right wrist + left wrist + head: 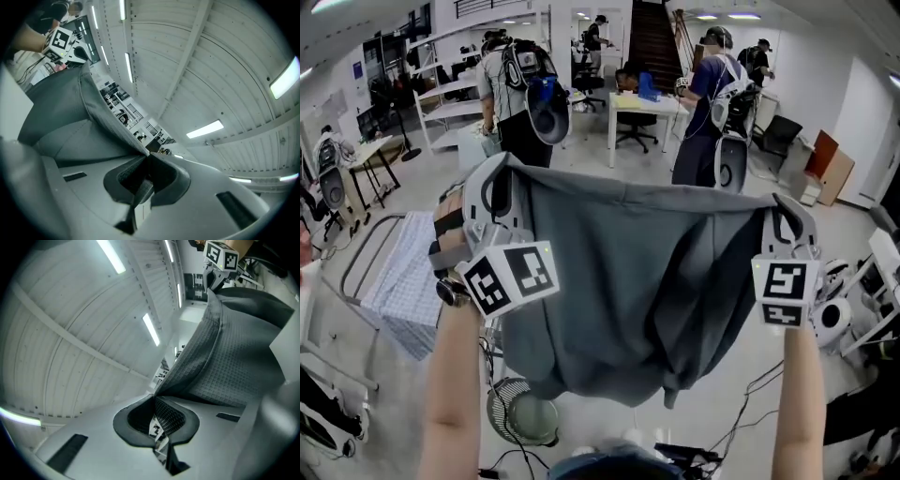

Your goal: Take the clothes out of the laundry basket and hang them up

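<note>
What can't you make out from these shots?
- Head view: the spread grey garment hides whatever stands behind it; no laundry basket shows.
- Gripper views: they face the ceiling; the garment runs off the edge, so its full shape is unknown.
- Head view: the drying rack is partly covered by a checked cloth.

garment (647, 281) between left hand-held gripper (501, 167) and right hand-held gripper (784, 206) | fan (525, 412), seemingly, below

You are facing a desk (642, 101) and stairs (653, 37); a fan (523, 412) is sitting below you, with cables (757, 379) trailing nearby.
</note>
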The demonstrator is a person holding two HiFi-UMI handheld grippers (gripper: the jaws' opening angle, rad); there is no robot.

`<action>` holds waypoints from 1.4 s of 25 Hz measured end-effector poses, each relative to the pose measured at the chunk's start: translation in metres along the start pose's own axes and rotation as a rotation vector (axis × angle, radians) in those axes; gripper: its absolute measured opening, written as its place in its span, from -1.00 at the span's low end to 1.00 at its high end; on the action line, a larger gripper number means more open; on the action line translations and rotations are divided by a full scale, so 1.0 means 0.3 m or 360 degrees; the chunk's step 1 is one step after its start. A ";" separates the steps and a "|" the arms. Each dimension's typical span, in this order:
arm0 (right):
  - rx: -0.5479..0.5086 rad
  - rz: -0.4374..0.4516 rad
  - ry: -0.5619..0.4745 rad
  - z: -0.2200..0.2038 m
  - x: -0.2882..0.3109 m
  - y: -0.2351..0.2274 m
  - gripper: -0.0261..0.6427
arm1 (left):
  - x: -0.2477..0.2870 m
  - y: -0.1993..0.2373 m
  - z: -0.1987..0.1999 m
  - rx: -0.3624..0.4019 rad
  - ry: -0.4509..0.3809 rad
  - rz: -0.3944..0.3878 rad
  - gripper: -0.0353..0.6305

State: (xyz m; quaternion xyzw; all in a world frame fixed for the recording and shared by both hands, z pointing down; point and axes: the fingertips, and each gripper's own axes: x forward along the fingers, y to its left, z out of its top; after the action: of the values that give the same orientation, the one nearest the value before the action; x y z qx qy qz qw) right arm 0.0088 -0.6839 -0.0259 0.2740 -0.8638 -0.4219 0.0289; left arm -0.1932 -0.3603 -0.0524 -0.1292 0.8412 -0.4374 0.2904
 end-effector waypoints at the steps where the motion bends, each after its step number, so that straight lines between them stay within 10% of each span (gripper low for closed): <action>1: -0.0036 -0.0015 -0.0034 0.017 0.027 -0.028 -0.90 | 0.023 0.029 0.019 0.0025 0.0000 0.0059 -0.88; 17: -0.0803 -0.0323 -0.0359 0.284 0.412 -0.323 -0.90 | 0.336 0.390 0.221 0.0686 -0.0005 0.0758 -0.88; 25: -0.1175 -0.0388 -0.0414 0.331 0.555 -0.316 -0.90 | 0.460 0.437 0.207 0.0866 0.0187 0.0704 -0.88; 35: -0.1221 -0.0184 -0.0273 0.252 0.785 -0.168 -0.90 | 0.692 0.267 0.117 0.1052 0.0235 0.0492 -0.88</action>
State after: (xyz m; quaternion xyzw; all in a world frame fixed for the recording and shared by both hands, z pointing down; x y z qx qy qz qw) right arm -0.1895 -0.7721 -0.1548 0.2553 -0.6260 -0.7361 0.0330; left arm -0.3349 -0.4347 -0.2111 0.1322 0.6828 -0.6446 0.3176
